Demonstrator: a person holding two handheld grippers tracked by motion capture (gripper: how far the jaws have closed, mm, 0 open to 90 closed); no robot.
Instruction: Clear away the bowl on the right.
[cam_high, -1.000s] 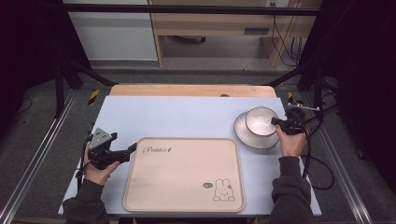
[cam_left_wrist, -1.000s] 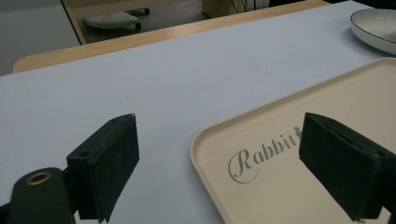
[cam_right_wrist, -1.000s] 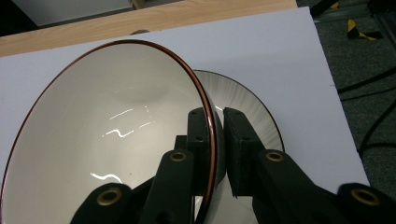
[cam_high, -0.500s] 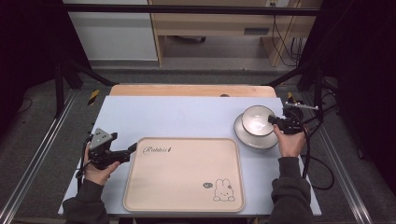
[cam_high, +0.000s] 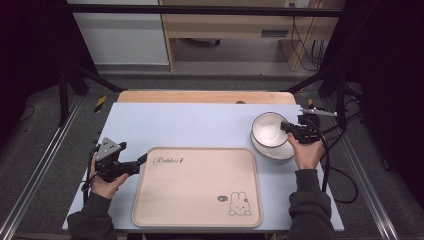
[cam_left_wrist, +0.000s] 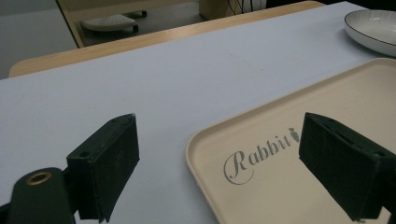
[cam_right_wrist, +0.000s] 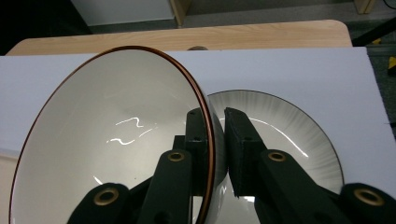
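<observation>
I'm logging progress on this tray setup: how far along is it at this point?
Done: the right gripper is clamped on the rim of the bowl, which is tilted above the plate. In hand: carrying the bowl. Left: the tray holds nothing yet, the plate sits on the table beside it, and the left gripper waits open at the tray's left edge.

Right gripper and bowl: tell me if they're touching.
Touching. In the right gripper view, the right gripper has its jaws clamped on the rim of the bowl, one inside, one outside, tilting it above the plate.
</observation>
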